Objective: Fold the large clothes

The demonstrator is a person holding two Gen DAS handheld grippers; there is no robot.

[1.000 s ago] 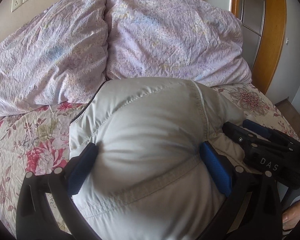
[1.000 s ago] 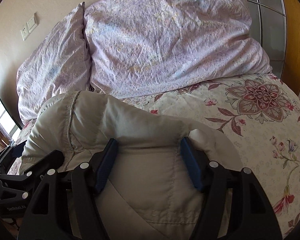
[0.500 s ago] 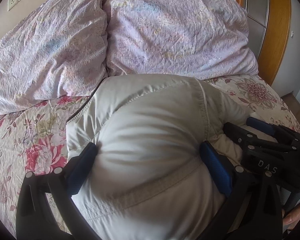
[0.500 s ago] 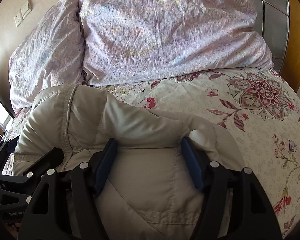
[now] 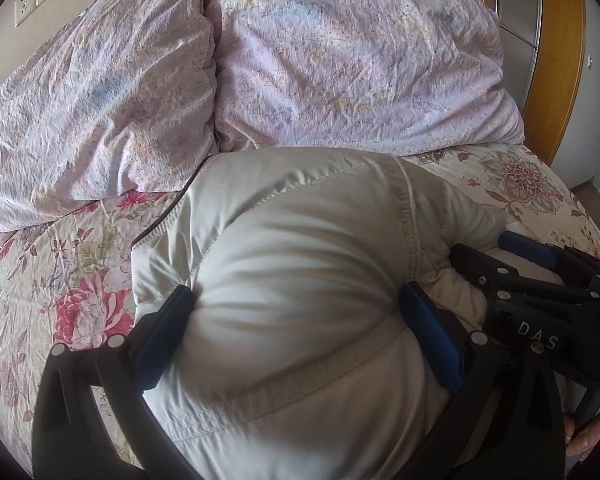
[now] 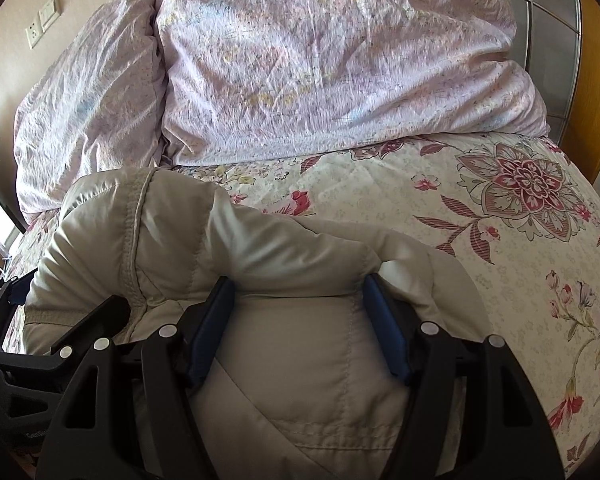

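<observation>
A puffy beige padded jacket [image 5: 292, 248] lies bunched on the floral bed and fills the lower half of both views; it also shows in the right wrist view [image 6: 204, 240]. My left gripper [image 5: 296, 304] has its blue pads pressed into a thick roll of the jacket on both sides. My right gripper [image 6: 298, 292] squeezes another padded fold of the same jacket between its blue pads. The right gripper's black body [image 5: 540, 292] shows at the right of the left wrist view, close beside the left one. The jacket's underside is hidden.
Two large lilac pillows [image 5: 340, 64] lean against the wall at the head of the bed. The floral bedspread [image 6: 480, 208] stretches to the right. A wooden door frame [image 5: 556, 40] stands at the far right. Wall sockets [image 6: 42, 24] sit upper left.
Both grippers have moved a little forward toward the pillows with the jacket still held. The bundle's front edge now lies closer to the pillows.
</observation>
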